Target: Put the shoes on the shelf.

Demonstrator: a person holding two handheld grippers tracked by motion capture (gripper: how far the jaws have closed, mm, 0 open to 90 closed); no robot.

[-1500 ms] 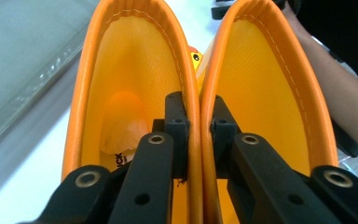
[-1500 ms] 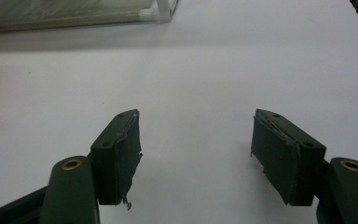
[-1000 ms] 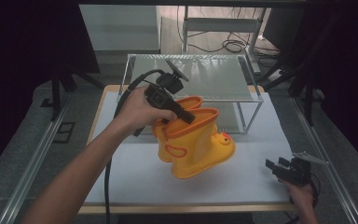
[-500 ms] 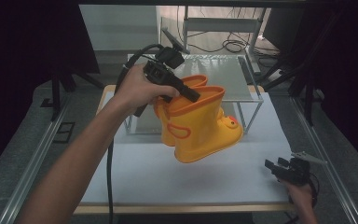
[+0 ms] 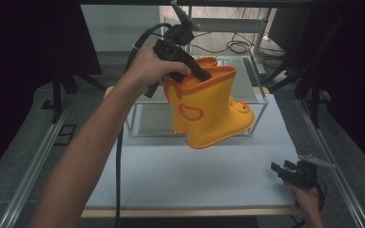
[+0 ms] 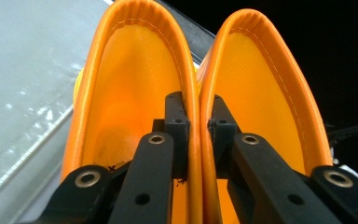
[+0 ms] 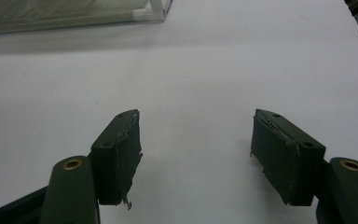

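right claw (image 5: 285,169): rests low at the near right corner of the table (image 5: 171,185), jaws spread wide with nothing between them. In the right gripper view the two dark pads (image 7: 121,149) stand well apart over bare white surface. My reading is that it is parked out of the way while the other hand does the carrying.

table: white top, bare in front. Its near part looks like the free space for setting things down.

left claw (image 5: 197,75): clamped on the pair of boots (image 5: 209,111), held by the person's left hand (image 5: 152,71). In the left gripper view one pad sits inside each boot, pressing the two adjoining cuff walls (image 6: 198,116) together. That pinch is probably why both boots hang as one from a single grip.

pair of boots, place: in the air, clear of the table, in front of and partly over the clear box (image 5: 142,118).

pair of boots, pose: openings up, toes pointing right and tipped slightly down, since the hold is at the cuff and the soles weigh them down.

pair of boots, look: small rubber rain boots, bright yellow with orange rims, an orange oval loop on the side and a duck-like face on the toe. The inner lining shows a stitched seam near the rim.

clear box: stands on the far half of the table behind the boots. Its walls are see-through.
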